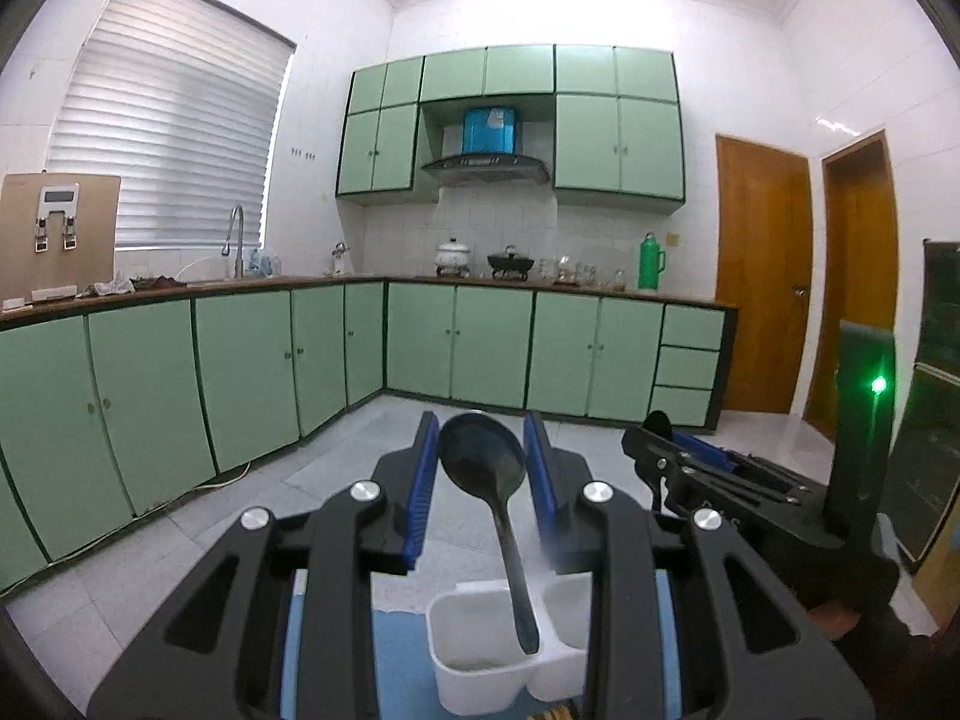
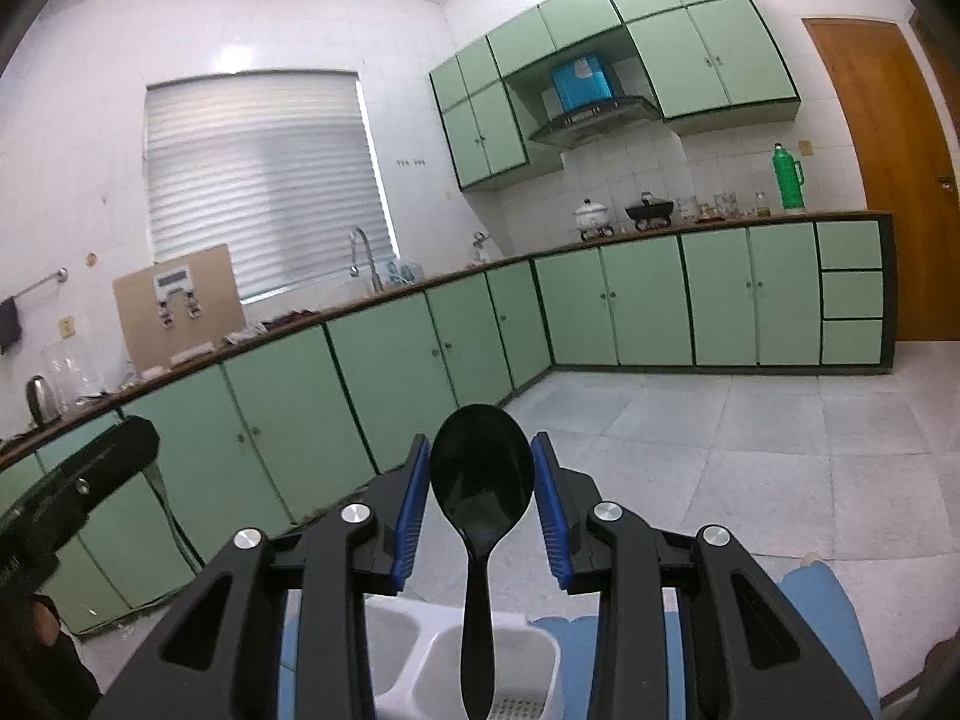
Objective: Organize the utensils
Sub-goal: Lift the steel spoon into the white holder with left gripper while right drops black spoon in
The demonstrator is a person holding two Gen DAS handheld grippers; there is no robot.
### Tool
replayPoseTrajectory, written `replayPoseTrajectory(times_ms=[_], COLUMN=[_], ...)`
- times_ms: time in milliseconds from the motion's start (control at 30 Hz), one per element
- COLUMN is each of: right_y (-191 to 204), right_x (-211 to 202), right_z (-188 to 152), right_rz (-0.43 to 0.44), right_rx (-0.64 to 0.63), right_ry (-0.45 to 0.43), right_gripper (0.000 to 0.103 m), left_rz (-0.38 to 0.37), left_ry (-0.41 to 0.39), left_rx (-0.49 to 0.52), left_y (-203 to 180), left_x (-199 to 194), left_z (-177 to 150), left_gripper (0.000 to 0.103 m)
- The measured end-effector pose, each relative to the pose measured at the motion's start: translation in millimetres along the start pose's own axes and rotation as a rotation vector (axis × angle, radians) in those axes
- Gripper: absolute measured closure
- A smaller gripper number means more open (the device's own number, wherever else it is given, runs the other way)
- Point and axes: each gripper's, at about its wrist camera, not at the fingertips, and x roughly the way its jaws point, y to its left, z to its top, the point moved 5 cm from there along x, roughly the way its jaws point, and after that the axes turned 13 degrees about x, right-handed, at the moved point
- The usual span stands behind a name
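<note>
Black tongs with blue pads frame each view: the left gripper [image 1: 483, 468] and right gripper [image 2: 482, 483] each stand wide around, apparently not squeezing, a black spoon [image 1: 483, 459] standing handle-down at 6 o'clock in a white holder [image 1: 474, 648], likely just sorted.

Two black spoons [image 1: 483, 462] standing in one white two-compartment utensil holder [image 1: 474, 642], two grippers [image 1: 483, 468] near, two wooden doors [image 1: 762, 276] right, one green thermos [image 1: 650, 262], two pots [image 1: 454, 256] far
</note>
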Motion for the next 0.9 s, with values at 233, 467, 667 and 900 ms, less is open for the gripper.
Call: replayPoseTrajectory(times_ms=[233, 467, 667, 900], right_y=[-27.9, -42.7, -54.0, -69.6], right_x=[34.4, 34.7, 1.6, -71.5], right_z=[-28.9, -49.4, -42.5, -75.7], right_rz=[-0.04, -0.045, -0.056, -0.157], right_rx=[0.052, 0.073, 0.12, 0.103], right_ry=[0.092, 0.163, 0.161, 0.21], right_gripper=[0.069, 0.066, 0.05, 0.012], left_rz=[-0.03, -0.037, -0.022, -0.057], left_ry=[0.141, 0.233, 0.238, 0.333], left_rx=[-0.057, -0.048, -0.07, -0.071], left_y=[8.5, 16.2, 26.0, 14.1], left_x=[54.7, 71.4, 44.1, -22.0], left_z=[-47.5, -75.3, -69.6, -102.8], left_gripper=[0.075, 0.068, 0.049, 0.025])
